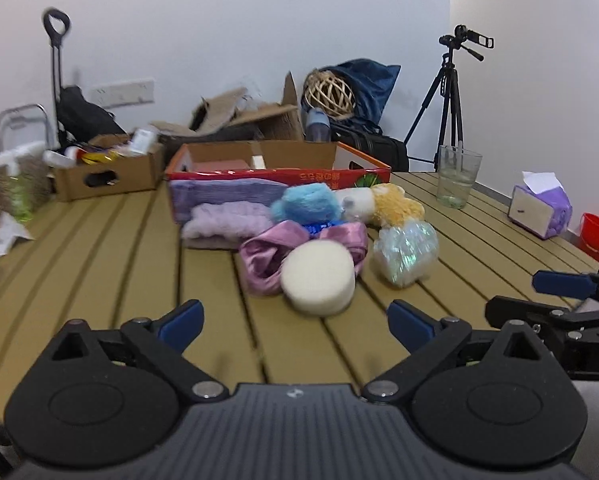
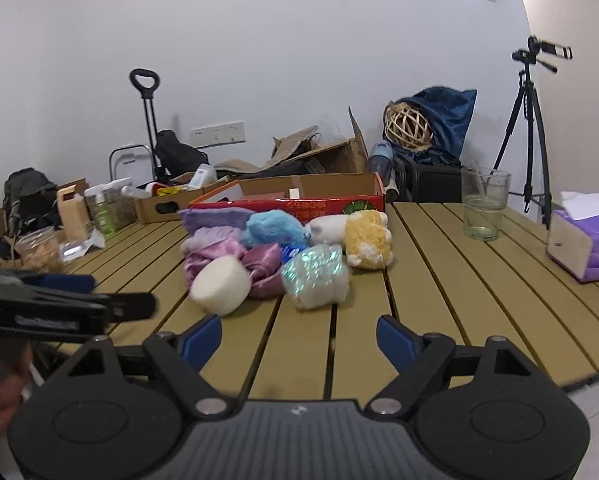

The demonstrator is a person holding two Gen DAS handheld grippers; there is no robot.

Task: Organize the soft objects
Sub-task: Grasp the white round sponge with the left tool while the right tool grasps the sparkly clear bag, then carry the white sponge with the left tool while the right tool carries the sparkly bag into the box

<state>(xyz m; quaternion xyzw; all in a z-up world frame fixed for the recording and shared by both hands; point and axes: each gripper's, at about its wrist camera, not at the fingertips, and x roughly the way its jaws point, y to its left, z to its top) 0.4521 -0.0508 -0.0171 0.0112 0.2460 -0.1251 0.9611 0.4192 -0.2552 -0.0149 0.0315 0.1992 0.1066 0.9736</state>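
Readable markings: very few.
White letters "DA", cut off at the frame edge, stand on the black right-hand gripper body (image 1: 591,354); yellow characters on the red cardboard box front (image 2: 299,203), ahead of the jaws, are illegible.

Cream sponge (image 1: 318,282), pink satin cloth (image 1: 261,258), red box (image 1: 279,178)

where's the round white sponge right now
The round white sponge lies at the near edge of the pile on the slatted table, against the pink satin cloth, left of the iridescent pouf.
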